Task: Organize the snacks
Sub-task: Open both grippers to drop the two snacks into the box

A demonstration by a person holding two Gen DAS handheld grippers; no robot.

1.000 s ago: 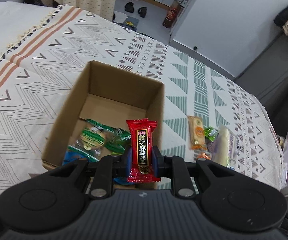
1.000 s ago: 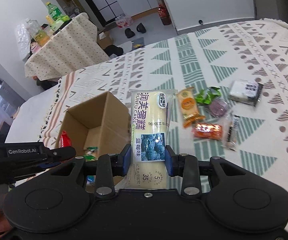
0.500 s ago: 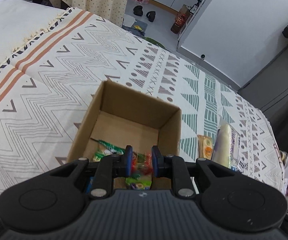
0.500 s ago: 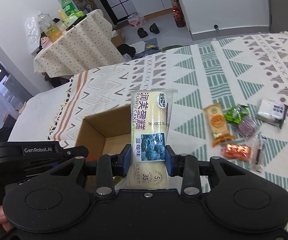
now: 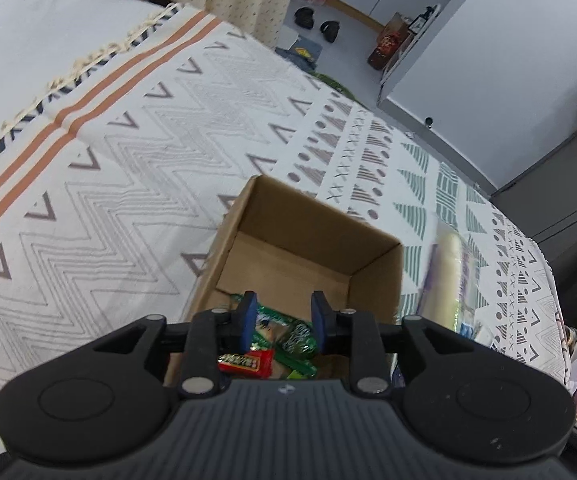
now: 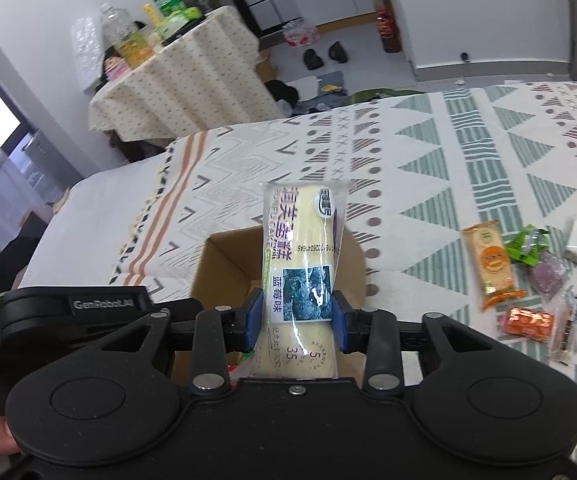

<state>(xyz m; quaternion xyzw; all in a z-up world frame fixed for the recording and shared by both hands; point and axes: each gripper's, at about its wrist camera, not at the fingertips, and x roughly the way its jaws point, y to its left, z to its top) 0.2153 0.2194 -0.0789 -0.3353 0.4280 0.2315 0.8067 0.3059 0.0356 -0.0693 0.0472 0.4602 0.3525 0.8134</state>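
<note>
A white blanket with green triangles (image 6: 468,152) was spread under the brown cardboard box (image 5: 308,236). The right gripper (image 6: 294,316) was clamped on a long yellow cake packet marked "RUNFU CAKE" (image 6: 302,252). The left gripper (image 5: 282,316), marked "GenRobot.AI", was held apart, with nothing in it.

1. The cake wrapper (image 6: 302,256) in the right claw (image 6: 295,322) reads "RUNFU CAKE", with Chinese characters and "35" near its lower end
2. At 9 o'clock, the left claw's housing (image 6: 76,308) carries "GenRobot.AI"

Home bedroom: bed (image 5: 88,152), shoes (image 6: 324,54) on floor.
</note>
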